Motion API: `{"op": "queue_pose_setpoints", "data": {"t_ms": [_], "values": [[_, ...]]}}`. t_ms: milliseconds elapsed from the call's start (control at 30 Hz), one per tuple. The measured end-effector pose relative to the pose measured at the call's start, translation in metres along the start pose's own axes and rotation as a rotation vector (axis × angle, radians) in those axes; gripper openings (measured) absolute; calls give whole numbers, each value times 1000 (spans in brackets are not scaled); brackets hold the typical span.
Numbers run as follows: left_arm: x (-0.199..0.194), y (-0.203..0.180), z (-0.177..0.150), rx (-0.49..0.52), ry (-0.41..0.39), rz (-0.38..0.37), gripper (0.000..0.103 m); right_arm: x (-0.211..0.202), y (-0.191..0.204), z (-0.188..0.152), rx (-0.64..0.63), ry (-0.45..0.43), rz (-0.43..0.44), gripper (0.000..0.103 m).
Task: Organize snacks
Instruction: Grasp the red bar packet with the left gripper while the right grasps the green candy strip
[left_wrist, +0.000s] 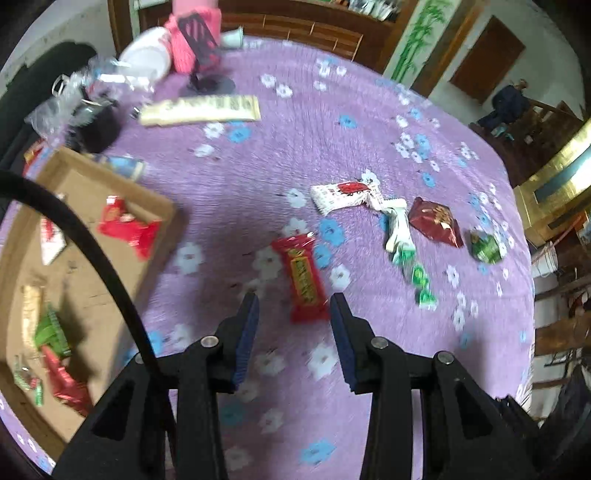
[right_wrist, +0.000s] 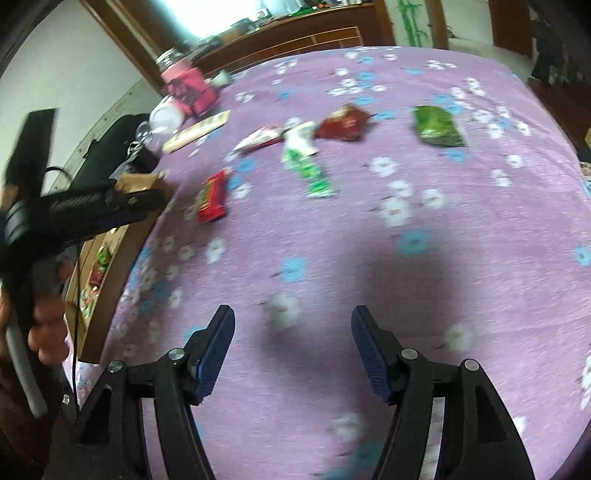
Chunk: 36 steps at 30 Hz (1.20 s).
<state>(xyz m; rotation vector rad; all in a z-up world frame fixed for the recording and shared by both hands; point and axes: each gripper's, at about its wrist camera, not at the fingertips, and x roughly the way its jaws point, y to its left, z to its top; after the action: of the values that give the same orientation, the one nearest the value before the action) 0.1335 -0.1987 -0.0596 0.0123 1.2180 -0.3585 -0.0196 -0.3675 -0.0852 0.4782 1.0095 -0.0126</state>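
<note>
My left gripper (left_wrist: 293, 301) is open, its jaws just short of a red snack bar (left_wrist: 303, 278) that lies on the purple floral cloth (left_wrist: 258, 155). Further right lie a white and red packet (left_wrist: 341, 194), a green and white wrapper strip (left_wrist: 400, 240), a dark red pouch (left_wrist: 436, 221) and a green pouch (left_wrist: 485, 247). A cardboard box (left_wrist: 159, 206) at the left holds several red and green snacks. My right gripper (right_wrist: 293, 317) is open and empty above bare cloth. The red bar (right_wrist: 212, 197) and green pouch (right_wrist: 437, 125) show ahead of it. The left gripper (right_wrist: 140, 203) hovers by the box.
At the back left stand a pink jar (left_wrist: 192, 33), a white plate (left_wrist: 147, 51), clear plastic bags (left_wrist: 74, 96) and a long cream box (left_wrist: 201, 109). A black cable (left_wrist: 92, 251) crosses the cardboard box. Wooden furniture stands beyond the table's far edge.
</note>
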Motion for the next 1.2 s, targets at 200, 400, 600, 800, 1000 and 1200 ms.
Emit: {"op": "queue_pose_setpoints", "data": {"t_ms": [200, 400, 600, 800, 1000, 1200], "values": [[28, -7, 17, -52, 69, 45, 41, 13, -16, 33, -94, -14, 18, 69], [45, -4, 20, -91, 114, 26, 41, 48, 9, 65, -296, -41, -5, 69], [45, 0, 25, -96, 136, 10, 41, 74, 12, 85, -351, -22, 11, 52], [46, -2, 25, -84, 124, 14, 42, 81, 25, 90, -480, -12, -85, 20], [44, -2, 18, -57, 89, 60, 24, 78, 20, 87, -498, -7, -140, 18], [43, 22, 22, -131, 122, -44, 21, 68, 14, 76, -468, 5, -153, 18]]}}
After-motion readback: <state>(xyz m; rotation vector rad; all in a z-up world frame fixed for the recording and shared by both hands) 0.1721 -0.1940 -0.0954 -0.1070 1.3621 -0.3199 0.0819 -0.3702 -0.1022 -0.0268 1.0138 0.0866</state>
